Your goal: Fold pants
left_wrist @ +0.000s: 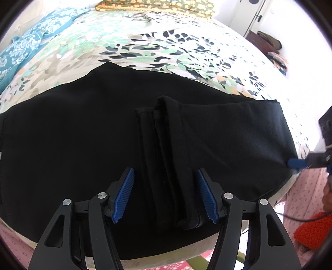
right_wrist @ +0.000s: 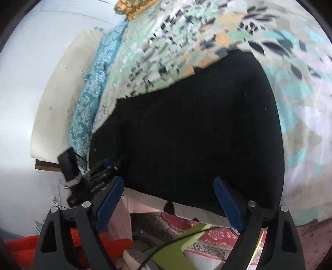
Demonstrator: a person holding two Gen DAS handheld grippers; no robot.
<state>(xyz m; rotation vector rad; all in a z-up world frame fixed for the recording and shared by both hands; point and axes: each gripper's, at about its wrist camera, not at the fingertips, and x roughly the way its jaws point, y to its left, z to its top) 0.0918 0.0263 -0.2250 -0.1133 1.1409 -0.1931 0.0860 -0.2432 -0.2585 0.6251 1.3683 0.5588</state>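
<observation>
Black pants [left_wrist: 72,133] lie spread across a bed with a floral sheet [left_wrist: 145,49]. A folded bundle of the leg ends [left_wrist: 170,149] rests on top of them, running toward me. My left gripper [left_wrist: 165,170] points down over this bundle with its blue pads on either side of it; the jaws stand apart and do not pinch the cloth. My right gripper [right_wrist: 168,180] is wide open, with nothing between its fingers, above the pants [right_wrist: 197,128] at the bed's near edge. In the left wrist view one of its fingertips [left_wrist: 297,163] shows at the pants' right edge.
A teal patterned cloth [left_wrist: 27,47] lies at the bed's left side and a yellow-green pillow [left_wrist: 157,6] at the head. Past the near bed edge are a red patterned rug [right_wrist: 209,236], a person's pink garment [left_wrist: 307,193], an orange fuzzy fabric [left_wrist: 315,230] and a cable [right_wrist: 166,245].
</observation>
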